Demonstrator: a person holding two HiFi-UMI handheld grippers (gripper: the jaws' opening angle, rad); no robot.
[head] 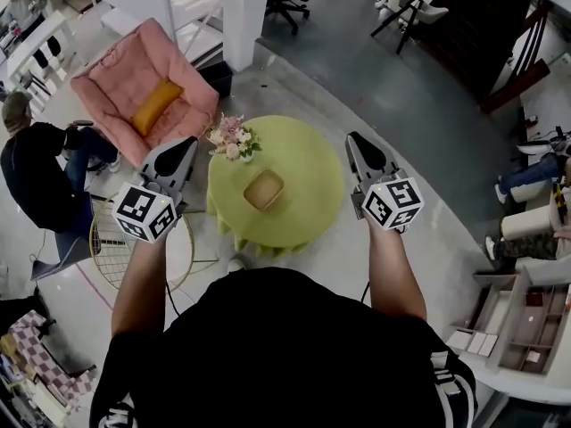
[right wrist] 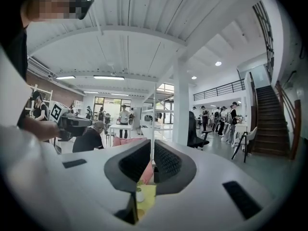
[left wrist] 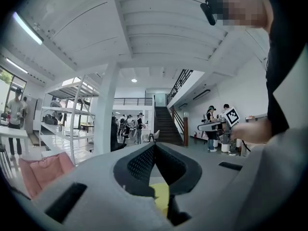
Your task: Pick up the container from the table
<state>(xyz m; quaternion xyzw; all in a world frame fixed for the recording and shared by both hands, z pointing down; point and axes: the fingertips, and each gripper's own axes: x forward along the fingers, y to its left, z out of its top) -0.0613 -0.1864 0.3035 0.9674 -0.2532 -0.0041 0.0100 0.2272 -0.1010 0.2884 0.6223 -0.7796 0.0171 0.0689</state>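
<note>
A tan square container sits near the middle of a round table with a yellow-green cloth. My left gripper is held off the table's left edge with its jaws together and nothing in them. My right gripper hovers off the right edge, also shut and empty. Both are well apart from the container. In the left gripper view the fingertips of the left gripper meet, with a strip of yellow cloth showing below. The right gripper likewise points level over the cloth.
A vase of pink flowers stands at the table's back left. A pink armchair, a white pillar and a seated person are behind and left. A round wire side table stands below my left hand; shelves at right.
</note>
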